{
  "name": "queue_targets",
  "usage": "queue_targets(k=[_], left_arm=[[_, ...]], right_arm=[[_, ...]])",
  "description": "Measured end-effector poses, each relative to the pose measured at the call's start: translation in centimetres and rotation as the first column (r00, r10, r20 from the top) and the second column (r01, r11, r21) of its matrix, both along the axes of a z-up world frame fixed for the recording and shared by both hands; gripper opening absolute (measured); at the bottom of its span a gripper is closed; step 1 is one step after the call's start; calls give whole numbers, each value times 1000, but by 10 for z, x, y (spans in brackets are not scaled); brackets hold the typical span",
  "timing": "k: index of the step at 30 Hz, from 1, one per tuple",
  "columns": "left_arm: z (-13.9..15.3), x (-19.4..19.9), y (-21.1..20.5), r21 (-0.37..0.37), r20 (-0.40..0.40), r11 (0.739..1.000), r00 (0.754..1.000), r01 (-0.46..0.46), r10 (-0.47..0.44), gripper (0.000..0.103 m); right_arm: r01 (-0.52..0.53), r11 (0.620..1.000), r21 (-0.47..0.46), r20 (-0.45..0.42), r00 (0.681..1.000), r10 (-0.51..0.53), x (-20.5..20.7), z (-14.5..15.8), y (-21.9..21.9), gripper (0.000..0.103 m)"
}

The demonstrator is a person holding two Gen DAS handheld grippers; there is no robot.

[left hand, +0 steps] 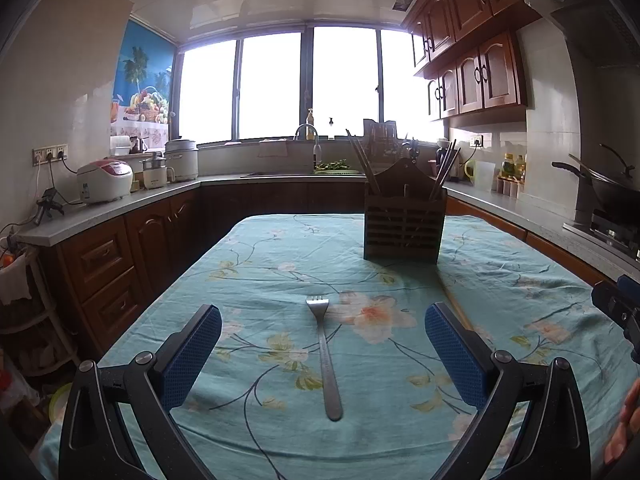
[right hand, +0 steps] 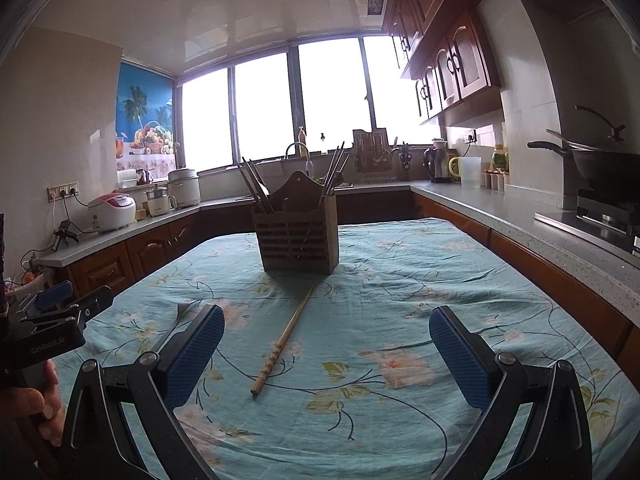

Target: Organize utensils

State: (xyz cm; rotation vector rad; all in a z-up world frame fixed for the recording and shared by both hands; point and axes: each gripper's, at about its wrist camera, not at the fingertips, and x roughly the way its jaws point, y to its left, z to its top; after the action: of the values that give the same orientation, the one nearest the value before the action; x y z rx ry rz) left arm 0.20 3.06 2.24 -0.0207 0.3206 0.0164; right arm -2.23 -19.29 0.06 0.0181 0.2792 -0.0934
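Both the left gripper (left hand: 323, 330) and right gripper (right hand: 326, 330) hover wide open and empty. A fork (left hand: 325, 356) and chopstick (right hand: 282, 343) lie loose on the tablecloth (right hand: 460, 292). Beyond stands the wooden holder (right hand: 297, 240), already bearing chopsticks, so two pieces seem left.

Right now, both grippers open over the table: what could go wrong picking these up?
1. The fork lies flat on loose tablecloth; the left gripper may pinch fabric.
2. The chopstick is thin and angled across the right gripper; it may roll.
3. The holder already bristles with chopsticks; insertions may snag.
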Motion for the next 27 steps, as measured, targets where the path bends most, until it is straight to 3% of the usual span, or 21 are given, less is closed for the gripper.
queue_targets(k=[27], left_arm=[[-1, 2, -1, 16, 1, 1000, 1000, -21, 21, 102]], right_arm=[[-20, 1000, -4, 3, 1000, 20, 1, 2, 3, 103]])
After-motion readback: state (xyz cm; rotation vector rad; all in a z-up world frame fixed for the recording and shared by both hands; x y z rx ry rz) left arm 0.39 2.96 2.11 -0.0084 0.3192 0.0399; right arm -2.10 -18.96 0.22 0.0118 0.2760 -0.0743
